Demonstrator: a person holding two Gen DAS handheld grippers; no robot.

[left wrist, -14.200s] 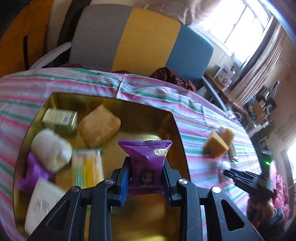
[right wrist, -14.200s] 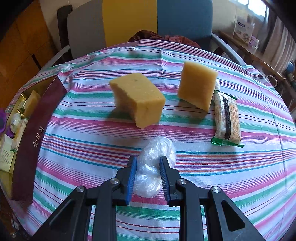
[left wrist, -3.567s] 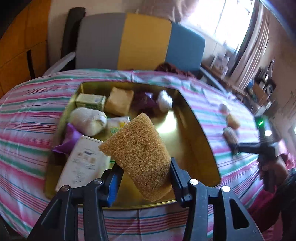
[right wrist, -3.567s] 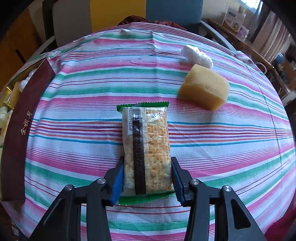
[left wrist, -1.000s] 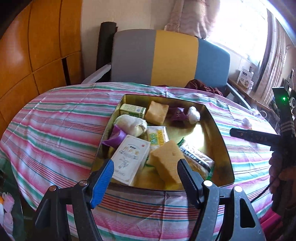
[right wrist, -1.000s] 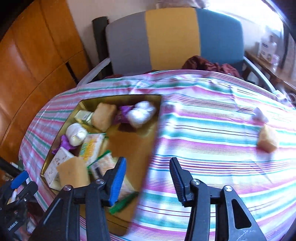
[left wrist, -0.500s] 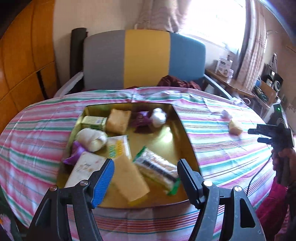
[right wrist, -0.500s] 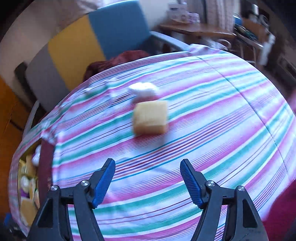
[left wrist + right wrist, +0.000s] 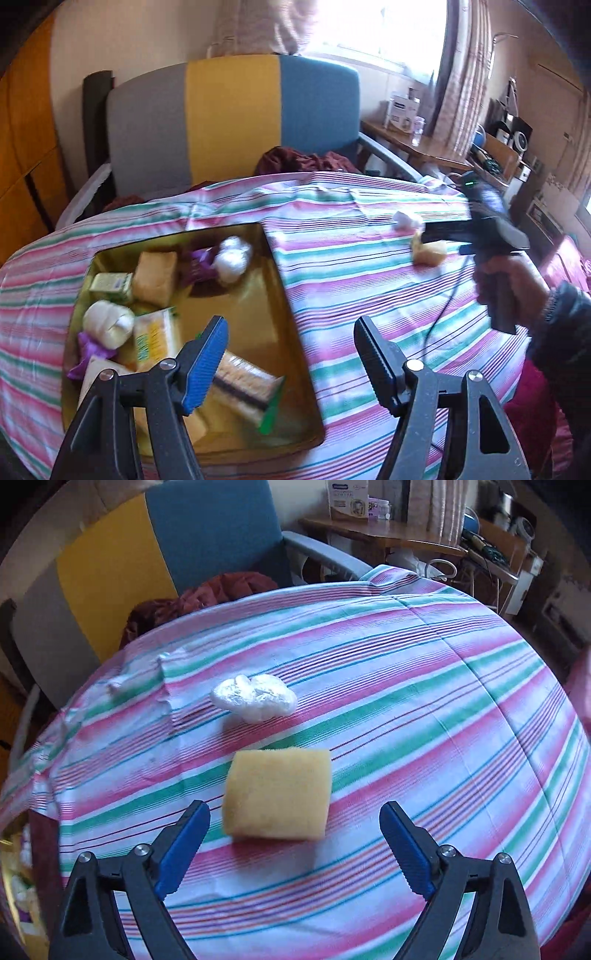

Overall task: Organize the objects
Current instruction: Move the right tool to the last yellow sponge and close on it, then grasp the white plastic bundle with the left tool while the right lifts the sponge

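Apparently blurred, yellow sponge block [image 9: 276, 794], squarish

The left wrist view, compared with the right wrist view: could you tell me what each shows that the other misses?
Only the left wrist view shows the inside of the gold tray, with the cracker pack and other items in it, plus the hand holding the right tongs. Only the right wrist view shows those tongs open, nothing between them. Both show the sponge and white bundle on the striped cloth.

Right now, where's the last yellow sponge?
In the right wrist view the yellow sponge lies on the striped tablecloth, just ahead of the open right gripper, with the white plastic bundle just beyond it, outside the gold tin.
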